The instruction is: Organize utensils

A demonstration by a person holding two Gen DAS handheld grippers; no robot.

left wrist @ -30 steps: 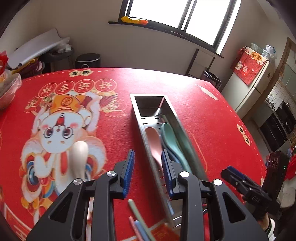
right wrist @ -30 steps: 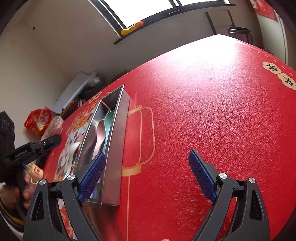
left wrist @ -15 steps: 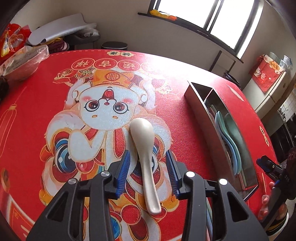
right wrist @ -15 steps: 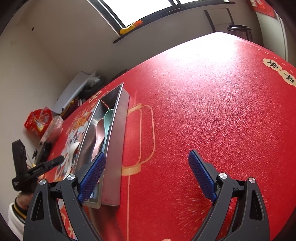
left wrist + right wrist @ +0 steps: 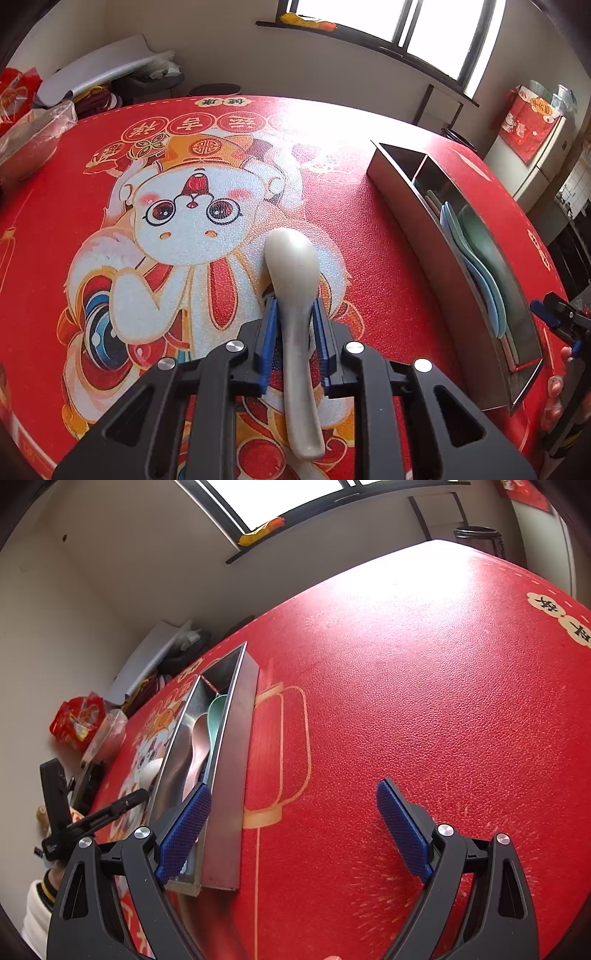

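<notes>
A white ceramic spoon [image 5: 293,266] lies on the red printed tablecloth [image 5: 369,229], bowl pointing away. My left gripper [image 5: 294,314] has its blue pads closed against the spoon's neck on both sides. A long steel utensil tray [image 5: 436,243] stands to the right with blue, green and pink spoons [image 5: 476,258] in it. In the right wrist view the tray [image 5: 236,746] runs along the left, holding a pink spoon [image 5: 199,746] and a green one [image 5: 218,709]. My right gripper [image 5: 291,830] is wide open and empty over the bare cloth beside the tray's near end.
A clear plastic-wrapped container [image 5: 29,136] sits at the table's far left edge. Clutter and a dark bin [image 5: 214,90] stand behind the table by the wall. My left gripper shows at the left of the right wrist view [image 5: 96,812].
My left gripper swung from over the tray to the white spoon, came down on it and closed on its neck. The right gripper stayed still and open.
</notes>
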